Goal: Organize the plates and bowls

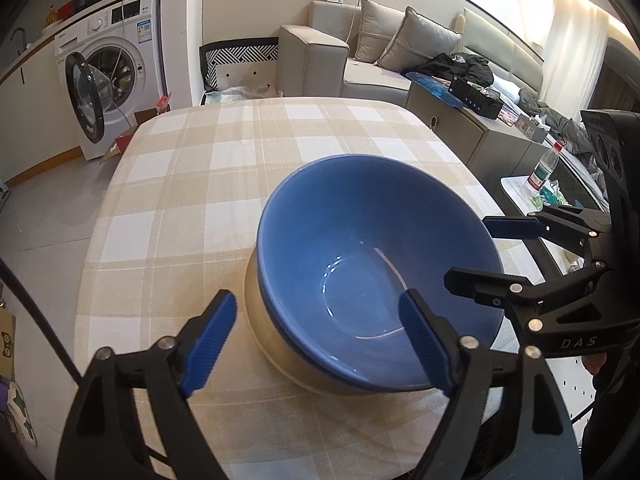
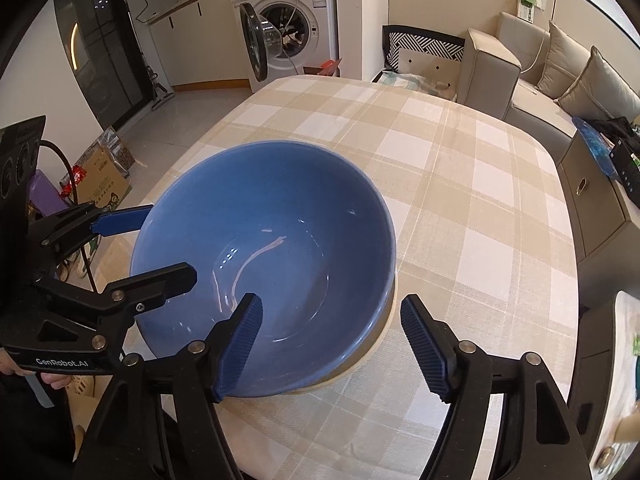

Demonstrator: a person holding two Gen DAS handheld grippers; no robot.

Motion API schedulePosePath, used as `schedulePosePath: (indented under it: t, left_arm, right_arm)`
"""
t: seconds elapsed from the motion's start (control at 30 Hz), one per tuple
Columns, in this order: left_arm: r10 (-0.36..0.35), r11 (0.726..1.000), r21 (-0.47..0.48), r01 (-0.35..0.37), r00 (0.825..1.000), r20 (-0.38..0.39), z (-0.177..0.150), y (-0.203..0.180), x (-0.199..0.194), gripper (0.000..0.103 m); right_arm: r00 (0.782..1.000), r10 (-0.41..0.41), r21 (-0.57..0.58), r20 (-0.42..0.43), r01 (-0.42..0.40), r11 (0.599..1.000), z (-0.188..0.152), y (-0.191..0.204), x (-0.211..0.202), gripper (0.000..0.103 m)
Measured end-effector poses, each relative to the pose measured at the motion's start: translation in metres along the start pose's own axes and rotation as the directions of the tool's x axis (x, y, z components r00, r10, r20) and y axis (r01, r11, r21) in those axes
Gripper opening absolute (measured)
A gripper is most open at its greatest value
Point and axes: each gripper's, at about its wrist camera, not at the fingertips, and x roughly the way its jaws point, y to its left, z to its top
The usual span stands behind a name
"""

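A blue bowl (image 1: 360, 248) sits nested inside a cream bowl (image 1: 260, 320) on the checked tablecloth (image 1: 192, 168). My left gripper (image 1: 318, 300) straddles the stack's near rim. One blue pad is outside the cream wall, the other hangs inside the blue bowl, and neither presses on it, so it is open. From the other side my right gripper (image 2: 331, 302) straddles the rim of the blue bowl (image 2: 280, 220) the same way, open, with the cream bowl (image 2: 380, 336) showing under the rim. Each gripper also shows in the other's view: the right gripper (image 1: 470, 252) and the left gripper (image 2: 170, 242).
A washing machine (image 1: 108, 76) with its door open stands beyond the table's far left corner. A grey sofa (image 1: 360, 60) and a low cabinet (image 1: 472, 128) lie behind and to the right. A water bottle (image 1: 544, 168) stands on a small side table. Cardboard boxes (image 2: 100, 184) sit on the floor.
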Motion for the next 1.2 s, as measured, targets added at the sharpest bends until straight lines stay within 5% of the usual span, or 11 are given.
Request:
schedulePosePath:
  t: [0.33, 0.63, 1.2]
  left_arm:
    - [-0.001, 1.0, -0.006, 0.002, 0.994, 0.105, -0.006, 0.004, -0.02, 0.103]
    - [0.043, 0.999, 0.006, -0.045, 0.984, 0.176, -0.019, 0.0, -0.031, 0.103]
    - [0.121, 0.992, -0.01, -0.124, 0.948, 0.296, -0.057, -0.006, -0.06, 0.103]
  right_arm:
    - [0.997, 0.018, -0.041, 0.078, -0.015, 0.999, -0.004, 0.005, -0.014, 0.09]
    - [0.983, 0.027, -0.024, 0.179, -0.023, 0.999, -0.018, -0.001, -0.03, 0.102]
    - [0.897, 0.056, -0.092, 0.438, -0.018, 0.996, -0.074, 0.013, -0.071, 0.103]
